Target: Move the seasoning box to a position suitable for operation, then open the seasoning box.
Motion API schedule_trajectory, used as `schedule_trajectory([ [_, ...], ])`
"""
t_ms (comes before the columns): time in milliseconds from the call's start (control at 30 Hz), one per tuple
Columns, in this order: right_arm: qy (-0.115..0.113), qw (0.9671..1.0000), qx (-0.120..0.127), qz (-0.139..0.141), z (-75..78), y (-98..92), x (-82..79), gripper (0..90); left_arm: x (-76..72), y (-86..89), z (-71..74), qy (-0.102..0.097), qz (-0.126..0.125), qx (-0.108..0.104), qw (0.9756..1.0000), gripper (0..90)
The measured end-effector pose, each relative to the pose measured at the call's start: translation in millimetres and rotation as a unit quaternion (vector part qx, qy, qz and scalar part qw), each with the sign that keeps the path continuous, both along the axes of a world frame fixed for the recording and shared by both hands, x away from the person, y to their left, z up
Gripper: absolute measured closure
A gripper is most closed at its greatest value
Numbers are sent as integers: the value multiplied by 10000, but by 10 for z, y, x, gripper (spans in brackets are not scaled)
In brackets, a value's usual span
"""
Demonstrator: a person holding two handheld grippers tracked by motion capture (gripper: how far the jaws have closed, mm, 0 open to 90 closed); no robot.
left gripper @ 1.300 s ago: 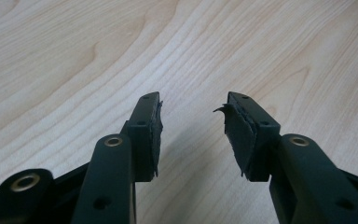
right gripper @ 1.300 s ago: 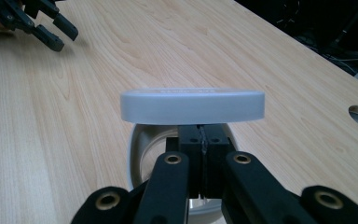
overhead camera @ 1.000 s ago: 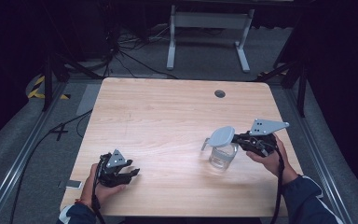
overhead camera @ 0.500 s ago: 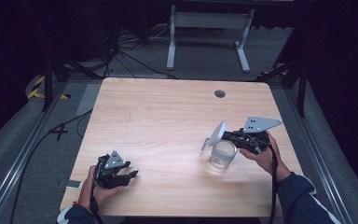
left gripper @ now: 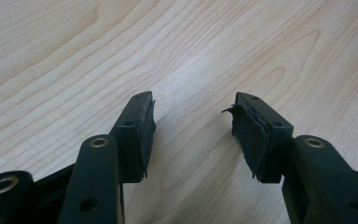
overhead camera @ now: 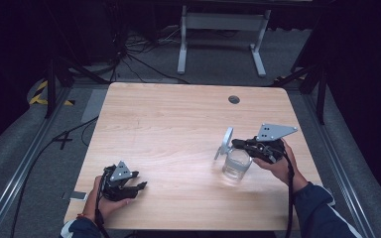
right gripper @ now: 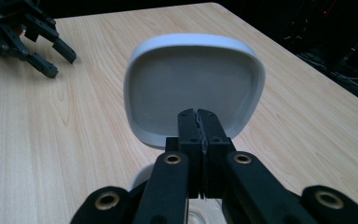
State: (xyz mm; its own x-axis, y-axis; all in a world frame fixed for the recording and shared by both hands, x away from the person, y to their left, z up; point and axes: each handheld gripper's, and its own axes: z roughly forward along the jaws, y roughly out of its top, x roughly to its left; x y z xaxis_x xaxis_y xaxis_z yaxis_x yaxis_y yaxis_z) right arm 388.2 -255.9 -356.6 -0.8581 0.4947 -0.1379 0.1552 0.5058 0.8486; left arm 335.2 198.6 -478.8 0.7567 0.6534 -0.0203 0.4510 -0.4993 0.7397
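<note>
Overhead, the pale wooden table (overhead camera: 178, 129) fronts a dark room, left claw (left gripper: 193, 123) released, right claw (right gripper: 198, 126) grasping a white lid (right gripper: 193, 79).

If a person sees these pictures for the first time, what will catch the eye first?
First, the grey lid, tipped up on its edge above the clear container at the table's right side, with the right gripper shut on its rim. Next, the left gripper, resting open and holding nothing near the front left edge of the wooden table.
</note>
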Motion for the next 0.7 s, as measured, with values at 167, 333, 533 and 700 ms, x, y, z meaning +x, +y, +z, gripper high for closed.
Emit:
schedule_trajectory([
  [167, -70, 9999, -135, -34, -4, -7, 18, 894, -3, 13, -12, -54, 6, -23, 10000, 490],
  [333, -90, 9997, -200, -72, -4, 2, 8, 891, -4, 12, -12, -61, 19, -19, 10000, 485],
  [533, -69, 9996, -274, -77, -3, 0, 5, 865, 7, 20, -10, -96, 2, 15, 10000, 469],
  [700, -32, 9993, -364, -125, -2, -25, 2, 818, 5, 14, -12, -84, 7, -5, 10000, 461],
])
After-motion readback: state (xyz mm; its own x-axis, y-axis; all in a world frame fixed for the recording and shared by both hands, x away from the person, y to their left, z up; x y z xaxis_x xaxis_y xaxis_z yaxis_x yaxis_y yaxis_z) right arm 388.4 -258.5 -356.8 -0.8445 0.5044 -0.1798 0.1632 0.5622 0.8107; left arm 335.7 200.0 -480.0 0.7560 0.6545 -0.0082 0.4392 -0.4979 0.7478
